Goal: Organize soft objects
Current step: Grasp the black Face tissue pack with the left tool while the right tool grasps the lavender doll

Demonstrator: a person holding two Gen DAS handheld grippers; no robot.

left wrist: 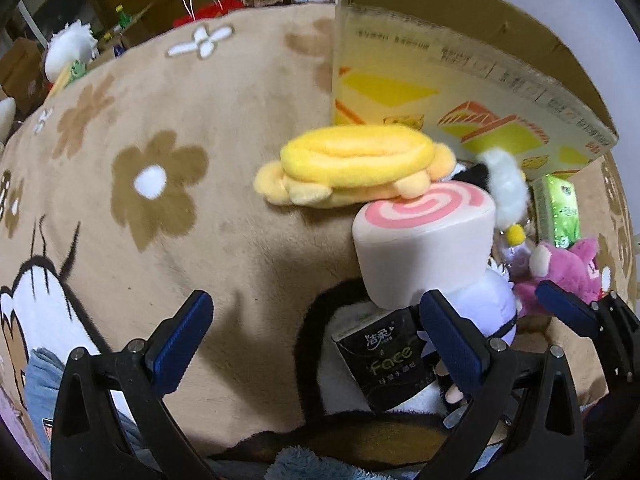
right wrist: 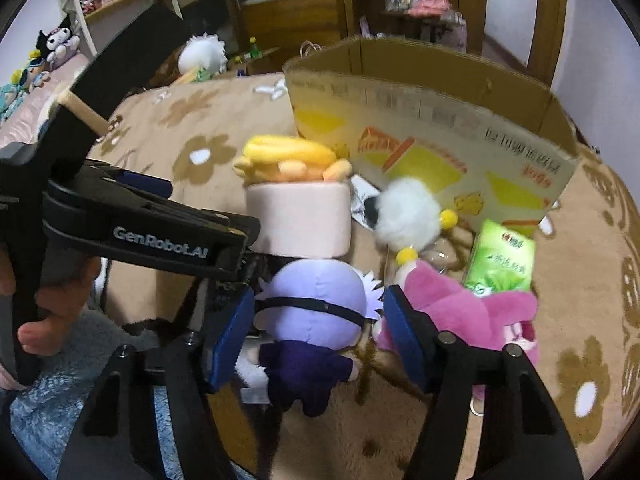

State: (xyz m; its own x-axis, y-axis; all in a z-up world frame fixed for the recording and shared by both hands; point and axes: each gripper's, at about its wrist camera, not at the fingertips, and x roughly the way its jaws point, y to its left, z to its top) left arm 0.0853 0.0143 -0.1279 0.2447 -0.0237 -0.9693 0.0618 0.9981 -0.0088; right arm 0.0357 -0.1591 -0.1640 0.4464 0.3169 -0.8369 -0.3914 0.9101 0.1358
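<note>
Spread underneath everything: a tan flowered blanket [left wrist: 192, 92]. Standing on it at the back, a big open cardboard box [right wrist: 432, 120], most likely the place for the toys. In front of the box, a heap of soft things: a flat yellow plush [left wrist: 352, 164] lying partly on a pale cylinder cushion with a pink swirl top [left wrist: 424, 240], a pink plush [right wrist: 452, 304] to the right, a white fluffy toy [right wrist: 404, 208] behind it, a green tissue pack [right wrist: 504, 264] and a black tissue pack [left wrist: 384, 364]. Nearest, a small doll with a lilac head and dark body [right wrist: 316, 312], lying between the fingers of the right gripper [right wrist: 316, 332], jaws apart and straddling it, not yet pressing (contact on either side hard to tell). Left gripper [left wrist: 316, 340] also spread wide, holding nothing, just beside the black pack. Probably light and squashy, that doll; best pinched across the firm round head rather than the floppy body, squeezing well in so it cannot slide out.
</note>
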